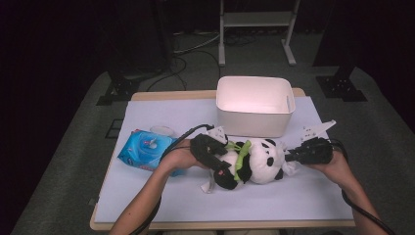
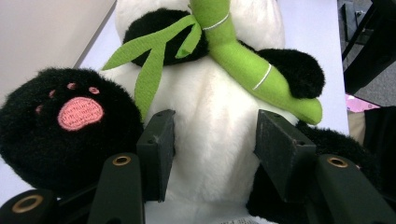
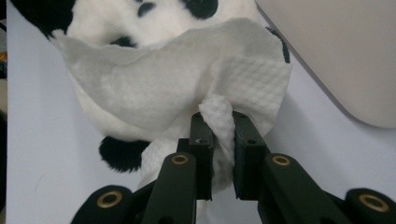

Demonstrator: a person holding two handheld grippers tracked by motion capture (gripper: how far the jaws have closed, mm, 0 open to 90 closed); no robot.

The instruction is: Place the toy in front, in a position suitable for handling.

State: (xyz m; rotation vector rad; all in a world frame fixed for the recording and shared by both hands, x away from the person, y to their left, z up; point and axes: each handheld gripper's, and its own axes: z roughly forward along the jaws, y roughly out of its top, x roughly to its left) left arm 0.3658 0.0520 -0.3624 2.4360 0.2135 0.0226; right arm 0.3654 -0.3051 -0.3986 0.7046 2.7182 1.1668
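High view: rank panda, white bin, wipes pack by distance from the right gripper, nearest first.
From the right gripper:
1. Panda, just to its left in the high view; the gripper presses a white wipe against its head.
2. White bin, behind and to the left, at the table's far edge.
3. Wipes pack, far left, beyond the left gripper.

Light falls from above onto the bench (image 1: 161,196), which reads bright and evenly lit, while the room around it sinks into near black. The white bin (image 1: 254,105) glows pinkish inside. Shadows are soft and short. Both gripper views are sharp up close and slightly grainy.
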